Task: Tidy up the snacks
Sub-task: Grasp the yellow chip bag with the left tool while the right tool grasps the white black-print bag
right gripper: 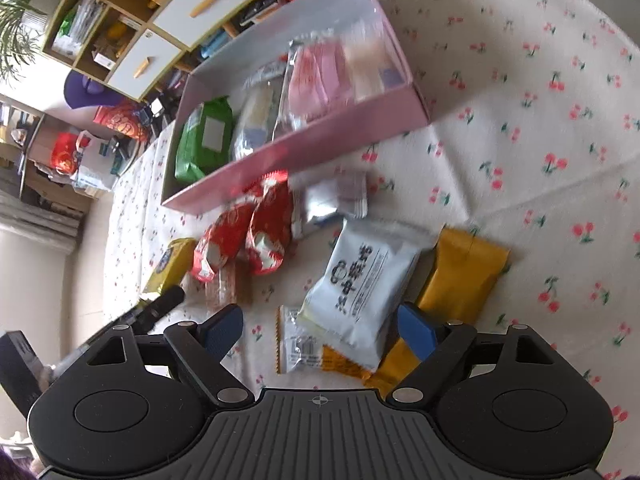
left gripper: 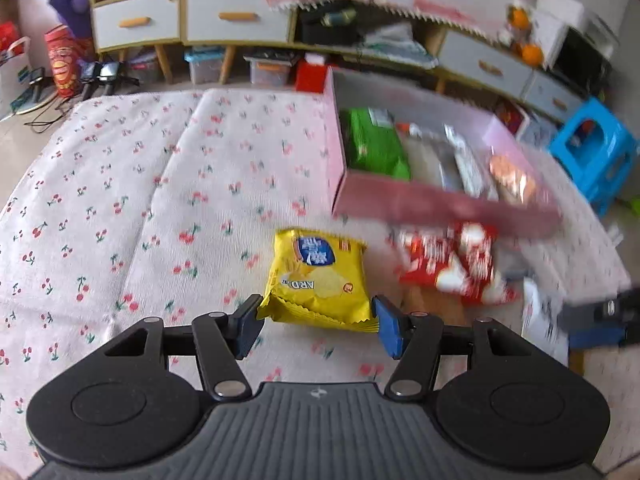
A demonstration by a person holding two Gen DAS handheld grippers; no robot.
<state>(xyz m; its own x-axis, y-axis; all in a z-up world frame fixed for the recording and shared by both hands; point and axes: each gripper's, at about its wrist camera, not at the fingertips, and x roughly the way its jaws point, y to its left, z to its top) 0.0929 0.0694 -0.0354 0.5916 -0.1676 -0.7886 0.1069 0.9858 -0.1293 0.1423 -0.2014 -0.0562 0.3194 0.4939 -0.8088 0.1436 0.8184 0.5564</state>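
Left wrist view: the left tongs (left gripper: 317, 326) stand spread, one blue pad at each side of the near crimped edge of the yellow bag (left gripper: 320, 276), which lies flat on the cherry-print worktop (left gripper: 120, 200). The pads look just at the bag's corners — not pressing it, as far as the frame shows. Beyond it sits the pink box (left gripper: 440, 204), already holding a green pack (left gripper: 374, 146) and several clear-wrapped snacks; the red packs (left gripper: 452, 264) lie just in front of its near wall.

In the right wrist view the right tongs (right gripper: 320, 330) are open as well, hovering over the white pack (right gripper: 360, 280), which overlaps an orange-trimmed sachet (right gripper: 304, 350) and sits beside the mustard pouches (right gripper: 464, 276).

The step in hand seems to be picking up the yellow bag. Next the left tongs must close on that crimped seam, lift clear, and carry it over the box wall — the thin, slippery seam could slide out.
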